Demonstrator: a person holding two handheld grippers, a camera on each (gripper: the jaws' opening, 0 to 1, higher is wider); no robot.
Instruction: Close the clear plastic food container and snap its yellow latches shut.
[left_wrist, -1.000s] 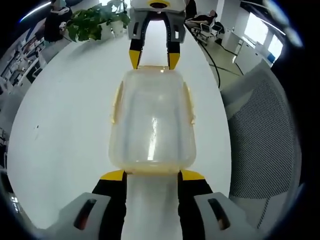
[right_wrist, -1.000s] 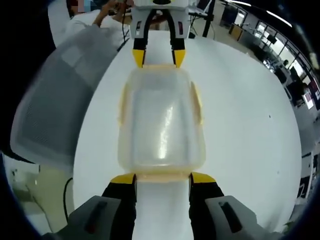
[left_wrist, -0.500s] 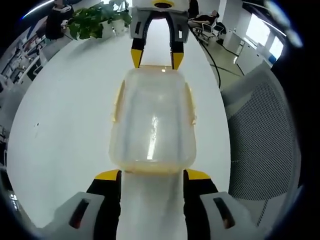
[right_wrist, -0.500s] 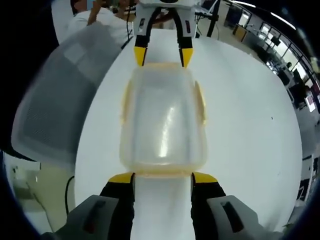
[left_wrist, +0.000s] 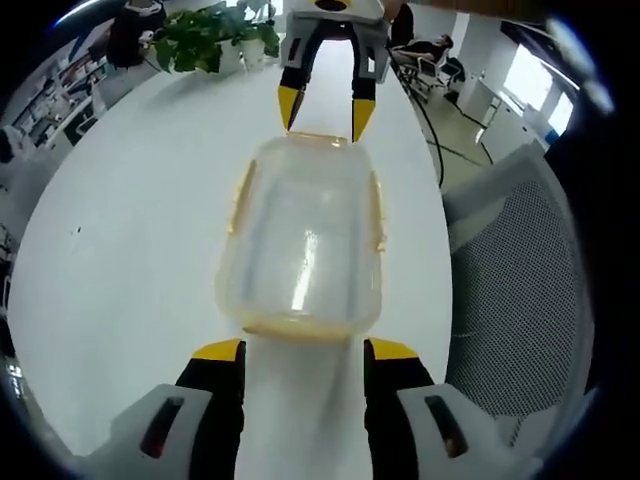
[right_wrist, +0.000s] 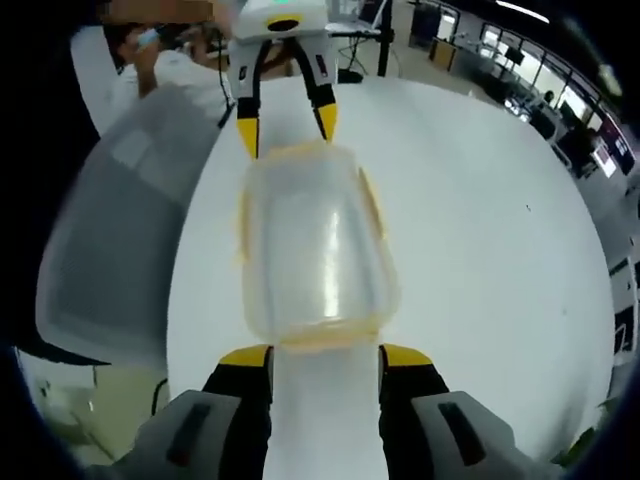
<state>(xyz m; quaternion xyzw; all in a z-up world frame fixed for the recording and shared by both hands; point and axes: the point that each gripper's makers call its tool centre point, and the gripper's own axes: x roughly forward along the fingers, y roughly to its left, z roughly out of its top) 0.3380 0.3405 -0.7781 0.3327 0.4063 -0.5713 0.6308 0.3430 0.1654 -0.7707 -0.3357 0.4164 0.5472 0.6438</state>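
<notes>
Two grippers face each other across one clear plastic food container (left_wrist: 300, 235), which sits lid-on toward the middle of a round white table (left_wrist: 120, 250), a little nearer the edge by a grey mesh chair (left_wrist: 520, 280). The left gripper (left_wrist: 303, 352) has its yellow-tipped jaws spread wide, empty, just short of the container's near end latch; the right gripper (right_wrist: 325, 358) stands the same way at the opposite end, spread and holding nothing. Each shows at the far end of the other's view, jaws apart and close to the box's end, contact uncertain.

The container looks empty, so probably light and apt to slide on the smooth tabletop if pushed from one end only. Its walls are thin, translucent and glossy, with rounded corners and a domed lid: likely springy rather than stiff, and slippery to pinch. The yellow latches (left_wrist: 240, 195) are narrow hinged flaps along the rim, two on the long sides and one at each end; whether they are snapped home cannot be told. The best purchase is probably at the flaps themselves, pressing inward from both ends together.
</notes>
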